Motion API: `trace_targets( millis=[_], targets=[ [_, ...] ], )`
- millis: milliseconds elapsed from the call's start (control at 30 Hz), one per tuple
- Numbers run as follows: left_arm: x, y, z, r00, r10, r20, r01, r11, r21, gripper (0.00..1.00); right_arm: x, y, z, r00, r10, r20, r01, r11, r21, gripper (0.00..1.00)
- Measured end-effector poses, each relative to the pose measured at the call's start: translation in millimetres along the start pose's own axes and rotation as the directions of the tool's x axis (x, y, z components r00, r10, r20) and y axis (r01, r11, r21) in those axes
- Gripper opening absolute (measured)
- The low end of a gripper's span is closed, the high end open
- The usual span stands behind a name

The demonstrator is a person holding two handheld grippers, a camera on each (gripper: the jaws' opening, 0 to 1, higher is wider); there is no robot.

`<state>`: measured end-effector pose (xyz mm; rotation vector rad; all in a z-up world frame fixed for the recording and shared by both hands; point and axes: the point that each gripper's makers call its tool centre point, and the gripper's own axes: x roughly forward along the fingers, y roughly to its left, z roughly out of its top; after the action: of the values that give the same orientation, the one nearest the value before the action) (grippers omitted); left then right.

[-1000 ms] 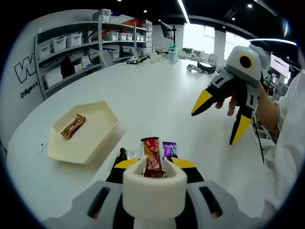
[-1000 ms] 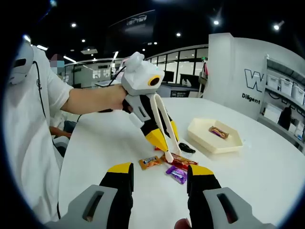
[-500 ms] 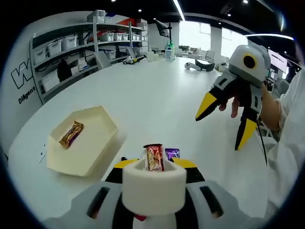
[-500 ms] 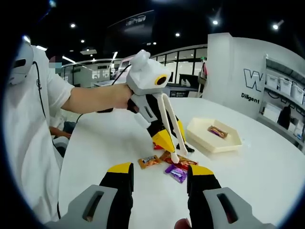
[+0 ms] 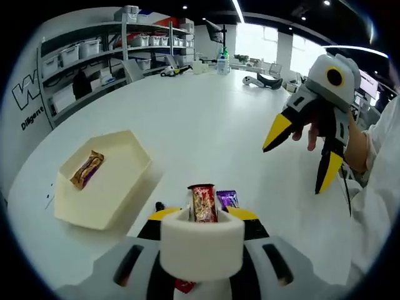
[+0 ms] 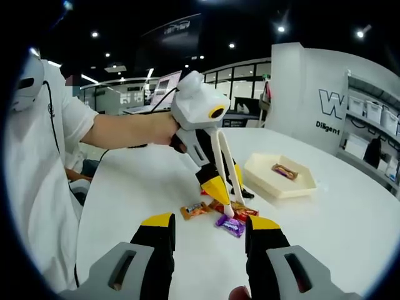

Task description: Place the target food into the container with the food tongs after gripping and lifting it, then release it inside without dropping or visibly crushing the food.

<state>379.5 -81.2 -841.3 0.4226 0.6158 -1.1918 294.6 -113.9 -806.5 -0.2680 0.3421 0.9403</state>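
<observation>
Left gripper (image 6: 220,187) carries white tongs (image 6: 226,169) between its yellow jaws, and the tong tips pinch a red bar (image 5: 202,203) just above the table (image 5: 206,119); whether the jaws press the tongs hard I cannot tell. Under it lie a purple candy (image 5: 226,199), an orange one (image 6: 195,209) and a small black object (image 6: 242,193). Nearby, the cream tray (image 5: 125,181) already holds one brown bar (image 5: 87,169). Right gripper (image 5: 300,150) hangs spread and empty off to the side. By my judgement the grip is made; lifting, carrying to the tray and releasing remain.
</observation>
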Motion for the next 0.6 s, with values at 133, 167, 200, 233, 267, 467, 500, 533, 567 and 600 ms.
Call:
trace_targets(
  millis=[133,167,200,233,267,467,500,533,567,600],
  targets=[
    [0.8,-0.7,0.1,1.000,-0.015,0.000,0.015,1.000,0.003,0.22,0.0,-0.2,0.0,1.000,0.000,0.001,0.000,1.000,0.001,0.41],
    [0.8,-0.5,0.2,1.000,-0.017,0.002,0.017,1.000,0.002,0.21,0.0,-0.5,-0.1,1.000,-0.001,0.000,0.001,1.000,0.002,0.41],
    [0.8,-0.4,0.2,1.000,-0.022,0.003,0.022,1.000,0.004,0.21,-0.1,-0.6,-0.1,1.000,-0.001,0.000,0.001,1.000,0.002,0.41],
    [0.9,-0.6,0.1,1.000,-0.026,0.004,0.026,1.000,0.006,0.21,-0.1,-0.6,-0.1,1.000,-0.001,0.000,0.001,1.000,0.001,0.41],
    [0.9,-0.4,0.0,1.000,-0.029,0.005,0.029,1.000,0.007,0.20,-0.1,-0.6,0.0,1.000,-0.002,0.000,0.002,1.000,0.001,0.41],
    [-0.4,-2.6,-0.2,0.999,-0.042,0.009,0.042,0.999,0.016,0.20,-1.6,-2.5,1.3,1.000,-0.017,-0.002,0.017,1.000,0.005,0.44],
    [-0.9,-2.3,-0.4,0.999,-0.041,0.009,0.041,0.999,0.017,0.20,-1.8,-2.9,1.7,1.000,-0.020,-0.002,0.020,1.000,0.009,0.45],
    [-1.2,-2.2,-0.4,0.999,-0.041,0.009,0.041,0.999,0.017,0.20,-2.3,-3.9,1.6,1.000,-0.027,-0.007,0.027,1.000,0.009,0.45],
    [-1.8,-2.3,-0.2,0.999,-0.043,0.010,0.043,0.999,0.015,0.20,-2.5,-4.2,1.8,0.999,-0.031,-0.007,0.031,0.999,0.008,0.46],
    [-2.4,-2.2,0.1,0.999,-0.045,0.012,0.044,0.999,0.013,0.20,-2.7,-4.2,1.9,0.999,-0.033,-0.008,0.033,0.999,0.008,0.46]
  ],
)
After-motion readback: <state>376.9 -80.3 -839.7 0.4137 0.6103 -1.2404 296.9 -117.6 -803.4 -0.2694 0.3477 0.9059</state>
